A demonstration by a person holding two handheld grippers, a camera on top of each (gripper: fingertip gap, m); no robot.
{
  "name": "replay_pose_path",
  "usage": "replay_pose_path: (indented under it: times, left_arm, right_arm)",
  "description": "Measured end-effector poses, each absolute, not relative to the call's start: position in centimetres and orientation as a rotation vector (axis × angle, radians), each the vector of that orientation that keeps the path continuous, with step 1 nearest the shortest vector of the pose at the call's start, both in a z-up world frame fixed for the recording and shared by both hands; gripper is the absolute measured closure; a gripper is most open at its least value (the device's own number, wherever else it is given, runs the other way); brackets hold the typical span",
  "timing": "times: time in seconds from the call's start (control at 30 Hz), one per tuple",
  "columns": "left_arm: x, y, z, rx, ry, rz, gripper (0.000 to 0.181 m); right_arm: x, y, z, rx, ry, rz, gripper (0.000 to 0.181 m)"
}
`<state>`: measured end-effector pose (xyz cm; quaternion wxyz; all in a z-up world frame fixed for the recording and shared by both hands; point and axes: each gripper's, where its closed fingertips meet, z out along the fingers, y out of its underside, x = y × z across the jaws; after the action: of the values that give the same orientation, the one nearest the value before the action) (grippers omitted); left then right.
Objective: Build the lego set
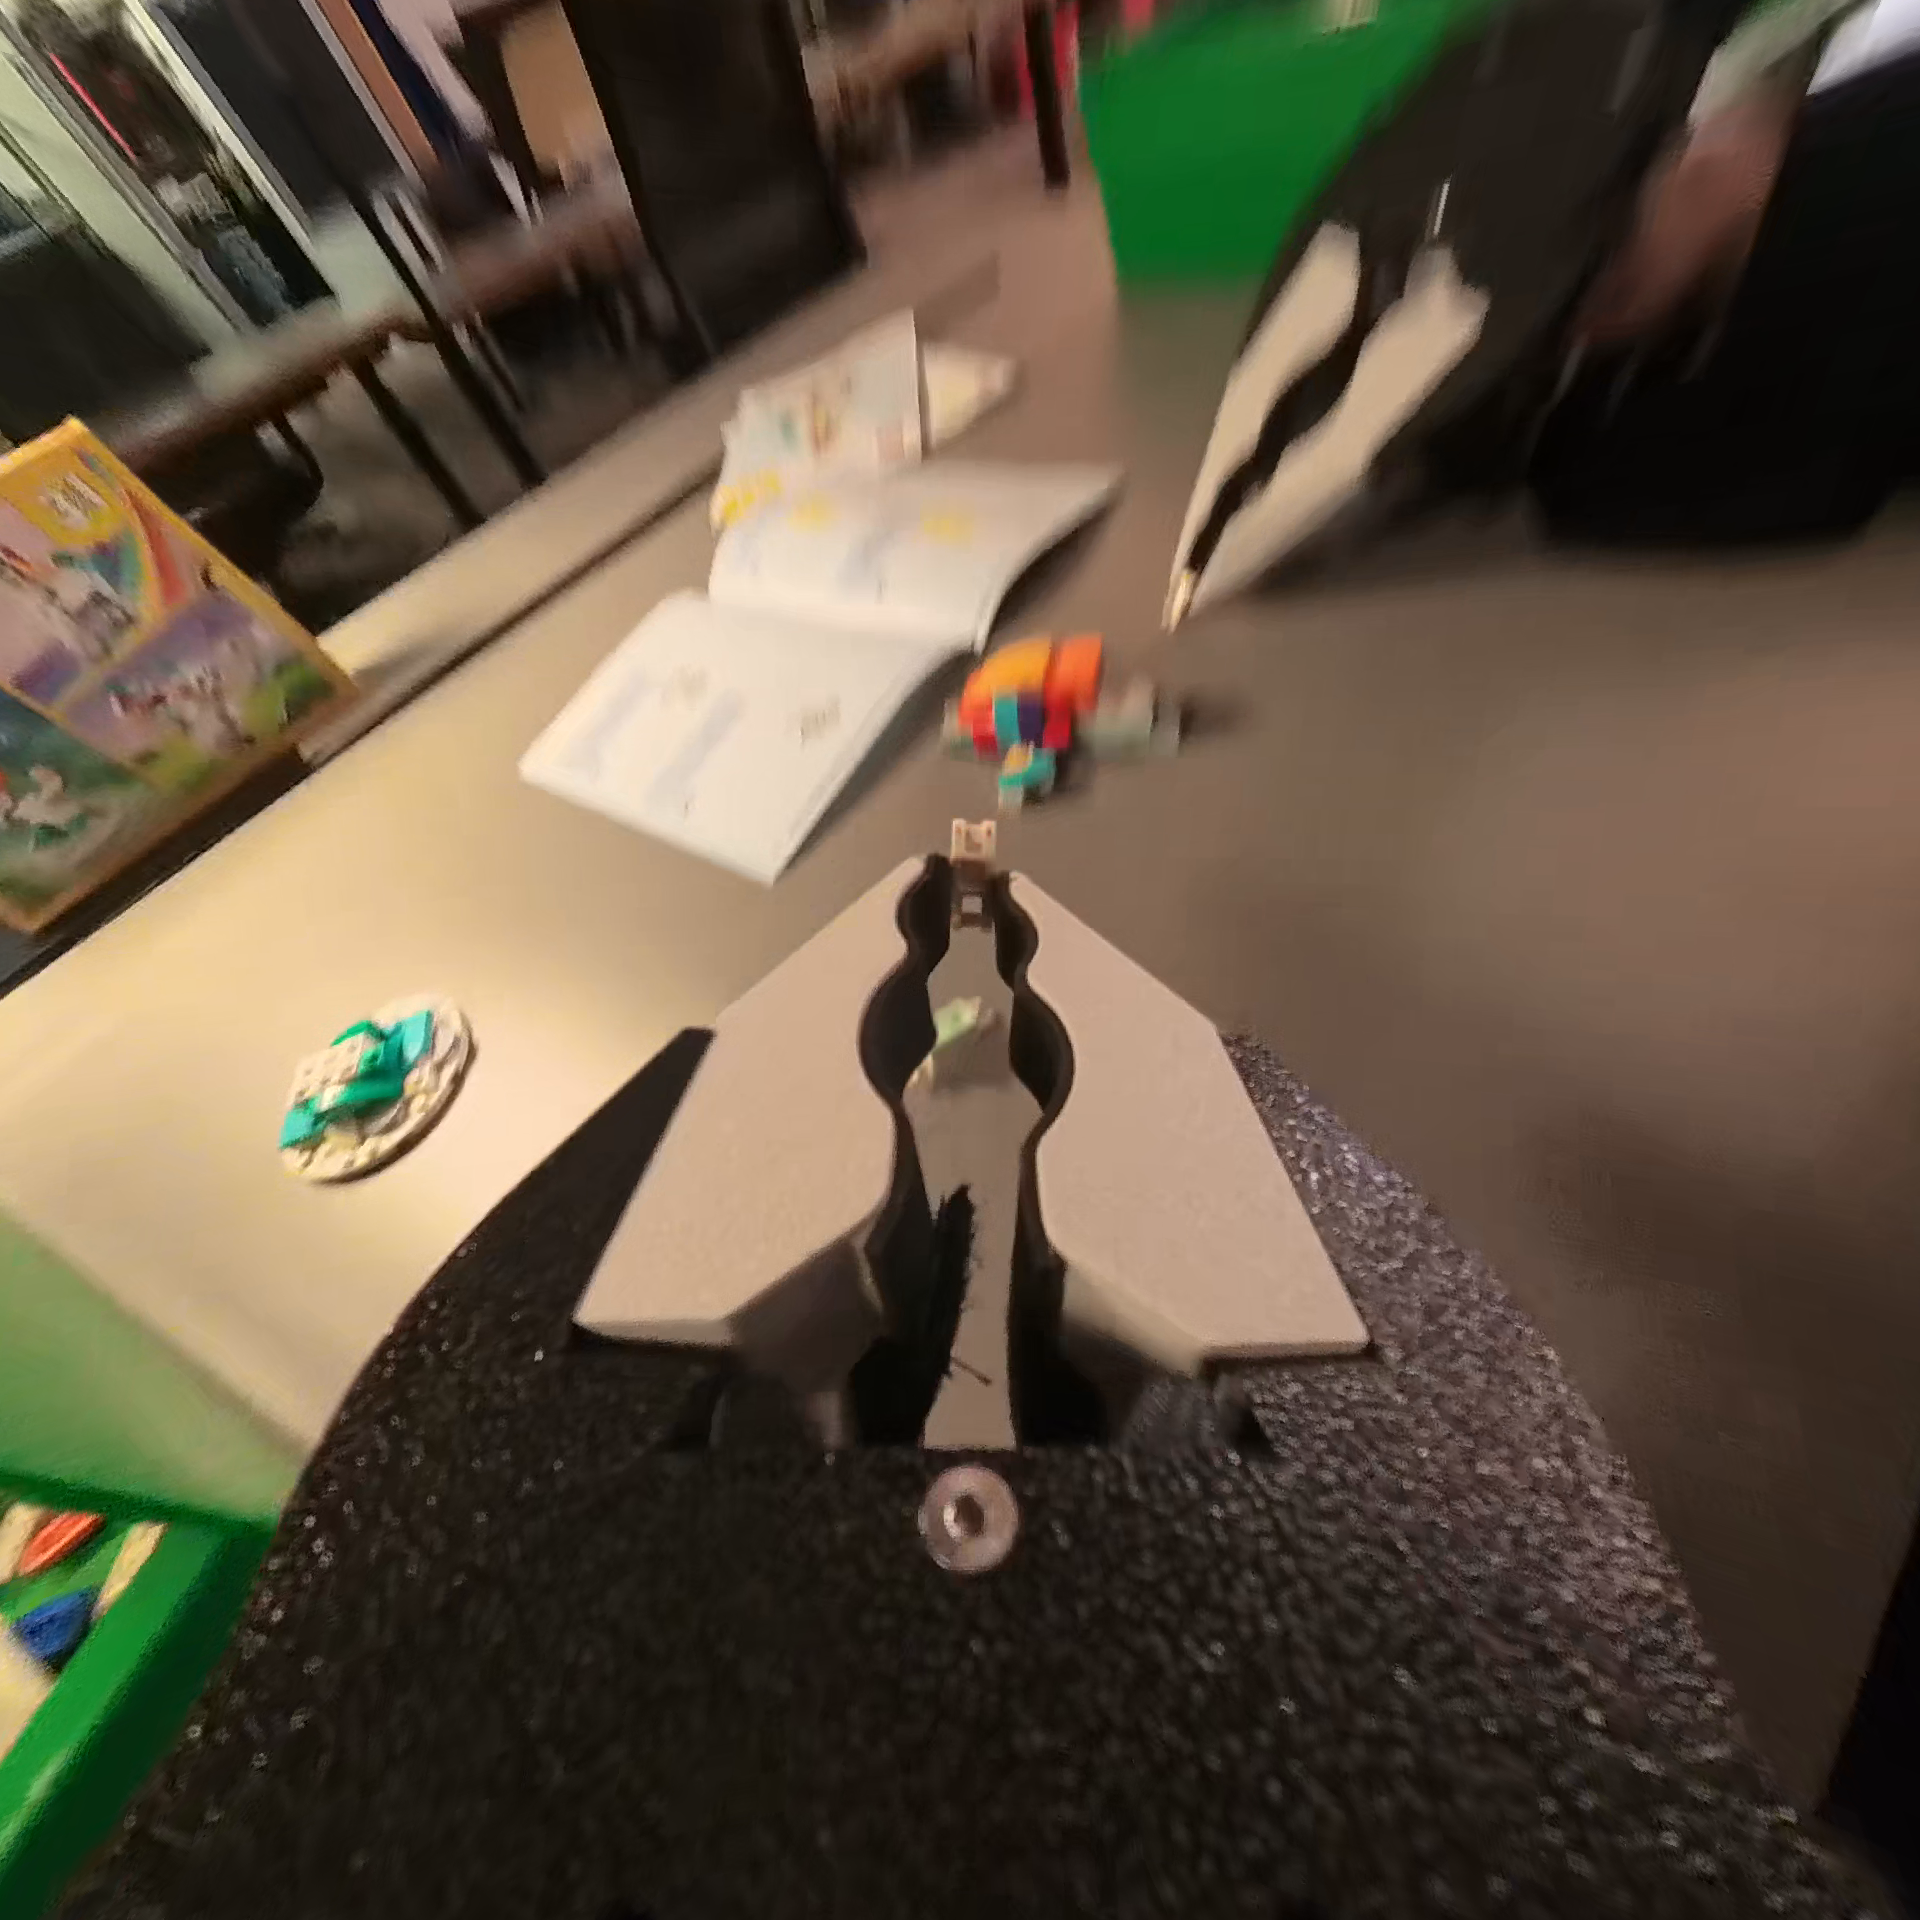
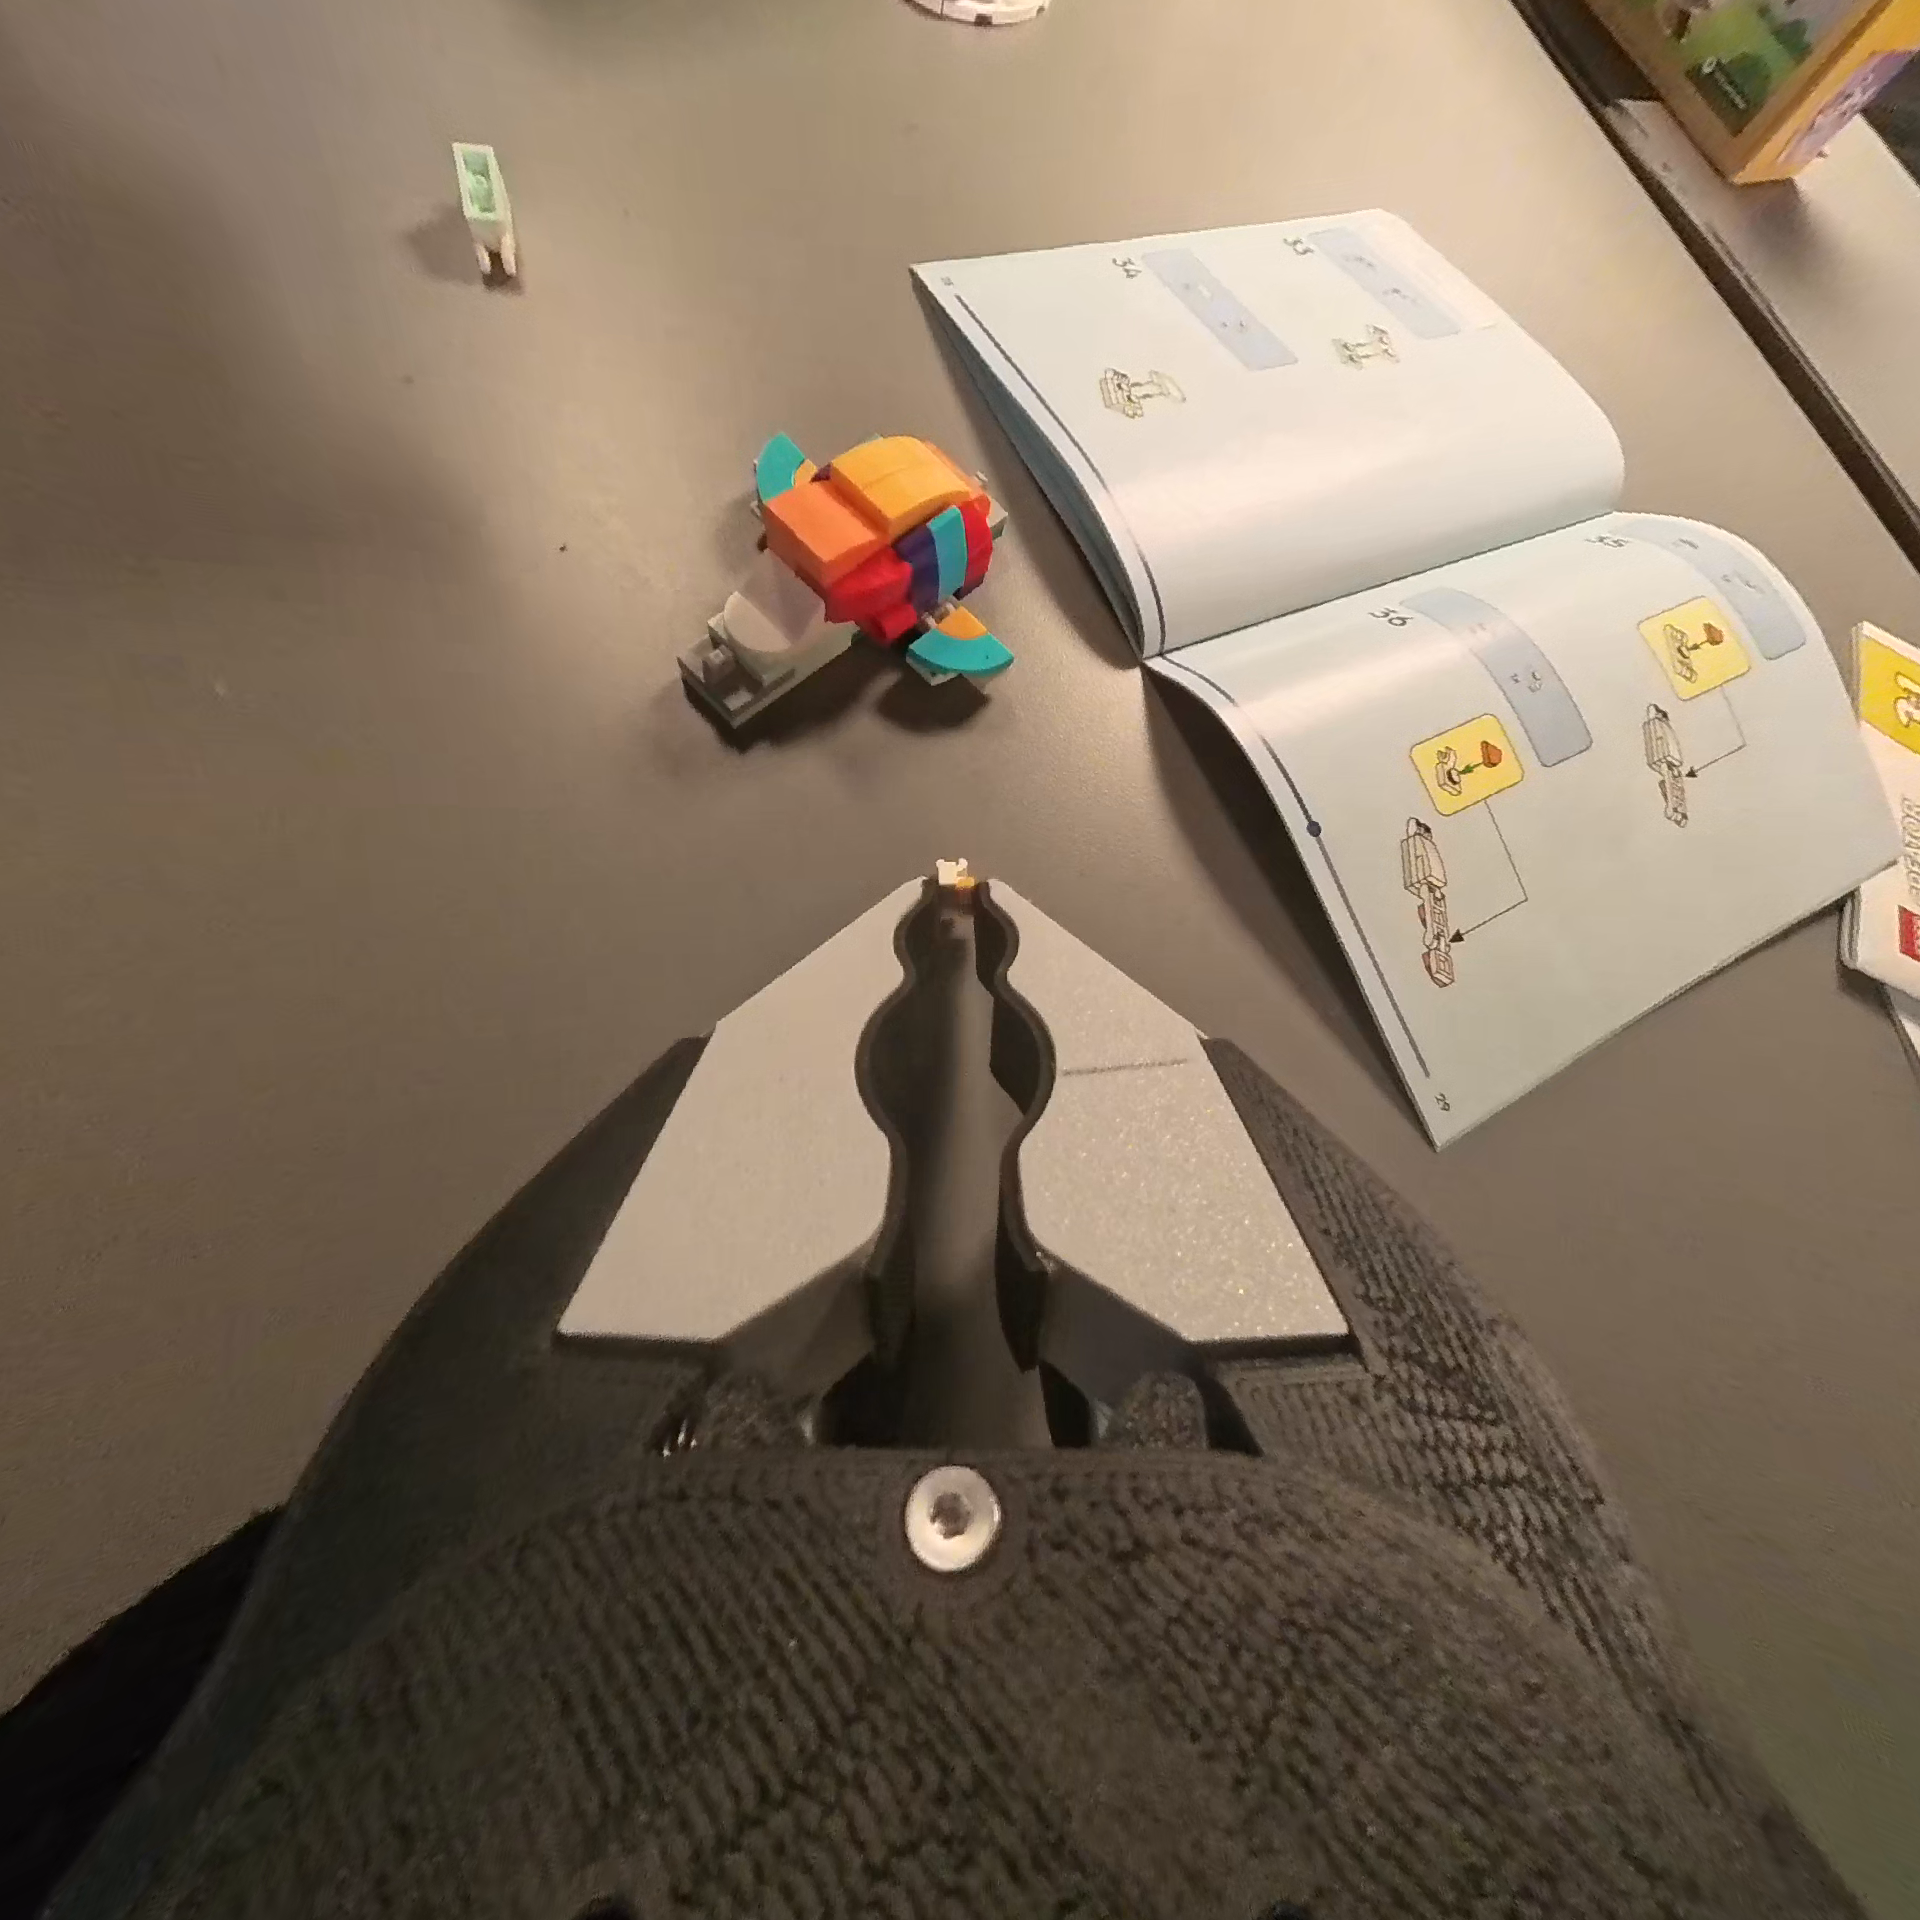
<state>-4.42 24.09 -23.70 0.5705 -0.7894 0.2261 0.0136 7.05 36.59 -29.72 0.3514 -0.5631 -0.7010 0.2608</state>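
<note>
My left gripper (image 1: 971, 868) is shut on a small white lego piece (image 1: 974, 840) that sticks out past its tips, above the grey table (image 1: 1455, 883). This view is blurred. A colourful lego build (image 1: 1039, 707) of orange, red, purple and teal bricks on a grey base lies just beyond it. My right gripper (image 2: 956, 881) is shut on a tiny white and orange piece (image 2: 954, 871), short of the same build (image 2: 862, 571). The right gripper also shows in the left wrist view (image 1: 1190, 587), tips pointing down behind the build.
An open instruction booklet (image 2: 1351, 520) lies right of the build. A mint piece with white legs (image 2: 483, 203) stands alone. A round white plate with teal pieces (image 1: 369, 1081), the lego box (image 1: 104, 665) and a green tray of bricks (image 1: 125, 1621) sit to the left.
</note>
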Motion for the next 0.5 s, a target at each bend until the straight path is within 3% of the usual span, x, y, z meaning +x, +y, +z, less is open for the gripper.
replay_pose_path:
  times: [0.23, 0.5]
  left_arm:
    - [-3.6, 24.2, -25.1, -1.881, 0.622, 0.108, 0.176]
    - [-2.3, 24.6, -25.3, -1.857, 0.686, 0.137, 0.176]
  right_arm:
    - [7.1, 36.7, -29.9, -1.490, -1.806, 0.679, 0.175]
    - [7.3, 36.7, -29.8, -1.537, -1.790, 0.729, 0.154]
